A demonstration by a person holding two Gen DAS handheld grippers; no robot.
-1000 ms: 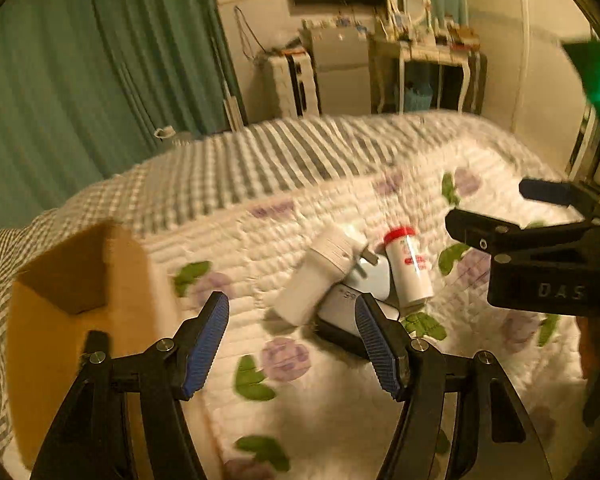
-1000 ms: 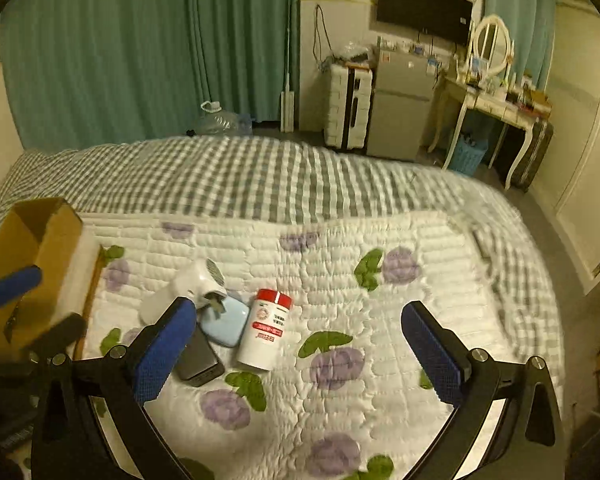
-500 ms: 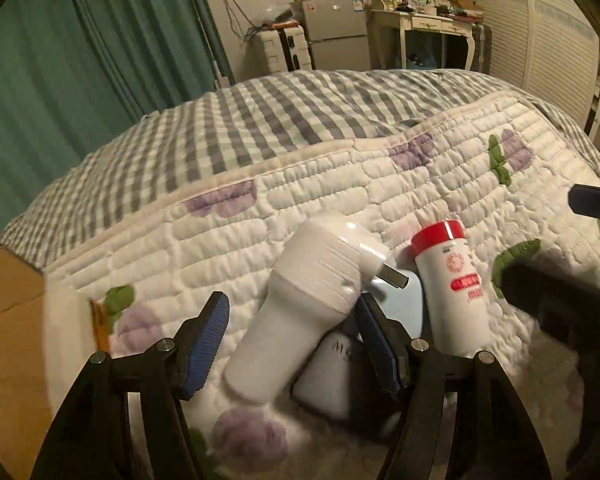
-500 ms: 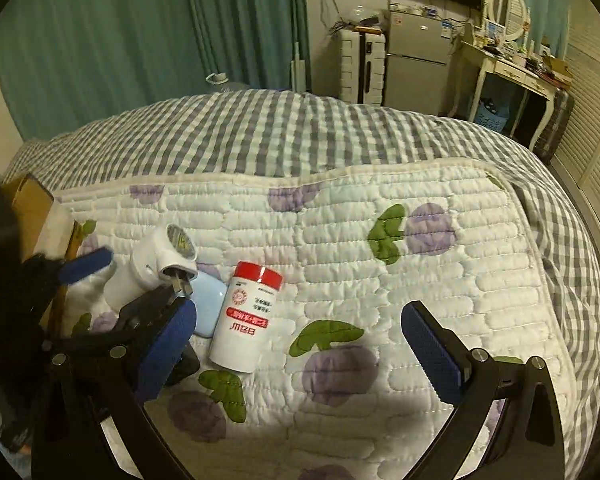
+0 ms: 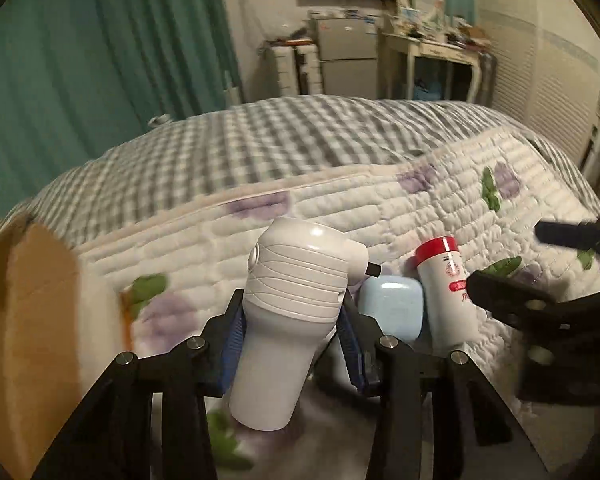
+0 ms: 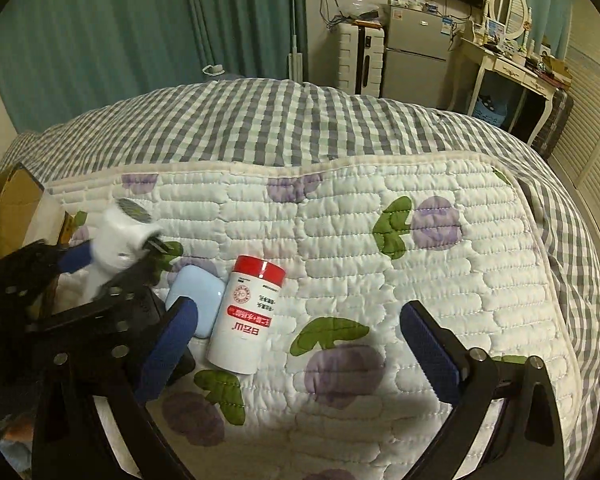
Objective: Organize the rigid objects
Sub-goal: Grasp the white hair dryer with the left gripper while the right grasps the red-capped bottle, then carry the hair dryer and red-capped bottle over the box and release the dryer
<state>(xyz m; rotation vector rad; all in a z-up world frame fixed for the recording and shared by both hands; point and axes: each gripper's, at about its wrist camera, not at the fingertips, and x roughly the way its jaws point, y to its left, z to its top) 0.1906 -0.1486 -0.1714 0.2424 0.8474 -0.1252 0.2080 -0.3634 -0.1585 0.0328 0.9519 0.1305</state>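
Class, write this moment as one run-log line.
left gripper: shut on white device | right gripper: open, empty | red-capped bottle: lying on quilt

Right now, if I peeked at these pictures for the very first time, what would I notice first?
Probably the white handheld device, gripped between the blue pads of the left gripper near the cardboard box. Next, the white bottle with a red cap lying on the flowered quilt, beside a pale blue case, just ahead of the open right gripper.
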